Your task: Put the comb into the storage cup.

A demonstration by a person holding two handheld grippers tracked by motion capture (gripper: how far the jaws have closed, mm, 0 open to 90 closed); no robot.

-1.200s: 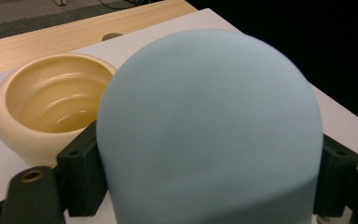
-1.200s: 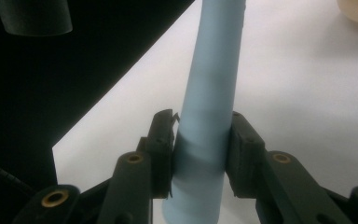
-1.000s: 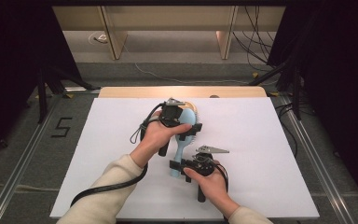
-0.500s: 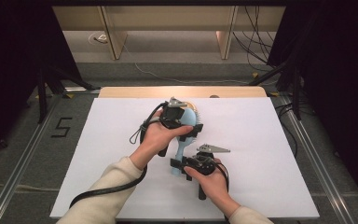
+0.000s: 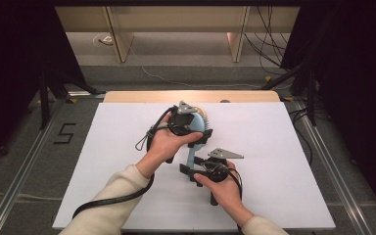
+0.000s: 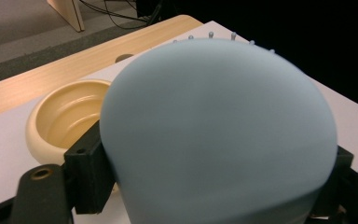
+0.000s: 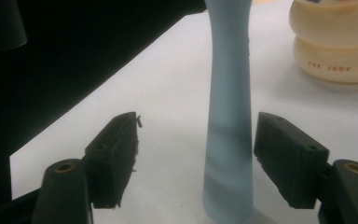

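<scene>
A pale blue hairbrush (image 5: 192, 155) lies on the white table (image 5: 284, 161), near its middle, with its head pointing away from the person and its handle toward them. In the left gripper view the rounded back of the brush head (image 6: 219, 135) faces the camera, small bristle tips showing past its far edge, and the two black pads press against its sides: the left gripper (image 5: 196, 131) is clamped on the head. The right gripper (image 5: 192, 172) sits at the handle end. In the right gripper view the slim handle (image 7: 227, 140) stands between the jaws with a clear gap on each side; these jaws have just been opening and touch nothing. A cream bowl (image 6: 67, 122) rests on the table just beside the brush head, with small red lettering on its outer wall. Beyond the white sheet runs a strip of bare wood (image 5: 142, 96).
</scene>
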